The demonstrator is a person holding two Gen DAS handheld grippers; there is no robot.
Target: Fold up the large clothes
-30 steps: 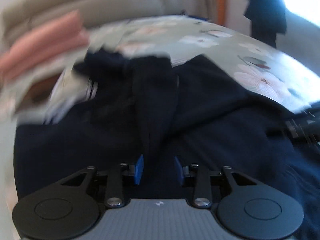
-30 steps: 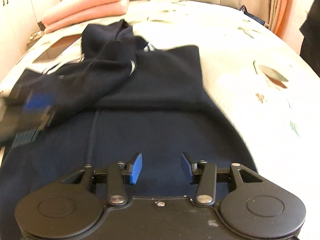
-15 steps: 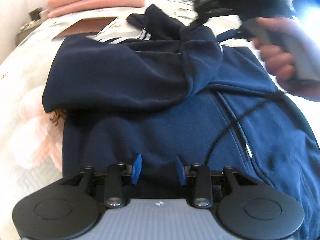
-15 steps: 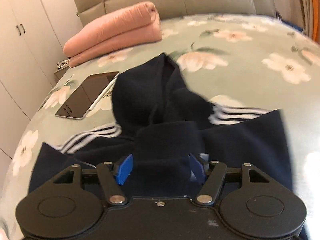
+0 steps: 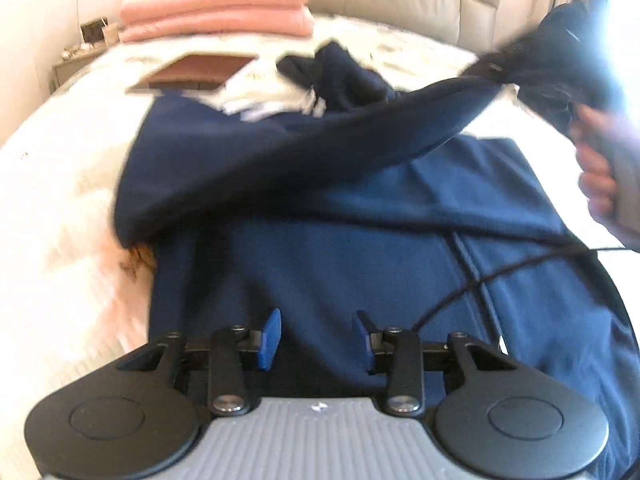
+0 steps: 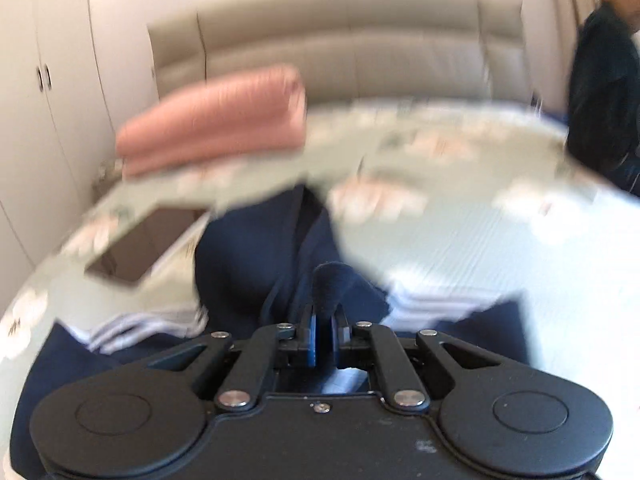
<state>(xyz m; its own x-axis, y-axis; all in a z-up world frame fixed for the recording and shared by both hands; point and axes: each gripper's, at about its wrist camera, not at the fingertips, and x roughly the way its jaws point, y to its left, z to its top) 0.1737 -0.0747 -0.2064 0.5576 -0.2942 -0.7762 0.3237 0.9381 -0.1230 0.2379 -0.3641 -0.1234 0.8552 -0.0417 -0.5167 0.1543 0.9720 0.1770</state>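
1. On the flowered bed [image 5: 52, 208], the navy jacket [image 5: 360, 264] lies spread out, zip side up, filling the middle of the left wrist view from about 9 o'clock round to 4 o'clock.
2. The right gripper [image 6: 323, 334] has just snapped its jaws together, and a tuft of navy cloth stands pinched between the blue pads. In the left wrist view this looks like the end of a sleeve [image 5: 320, 148], drawn up off the body toward 2 o'clock, where the person's hand [image 5: 604, 184] grips the tool.
3. The left gripper [image 5: 318, 338] hangs over the lower part of the jacket at 6 o'clock, fingers part-way apart with nothing caught between them; whether the tips touch the cloth I cannot tell.
4. Done so far, as I judge it: the jacket is laid flat and one sleeve is in hand, so the fold has begun but no fold is finished.
5. Left to do: lay that sleeve across the body, treat the bunched cloth at 12 o'clock likewise, then fold the body.
6. A pink folded blanket [image 5: 216, 4] and a tablet [image 5: 192, 74] sit at 11 o'clock, clear of the jacket.
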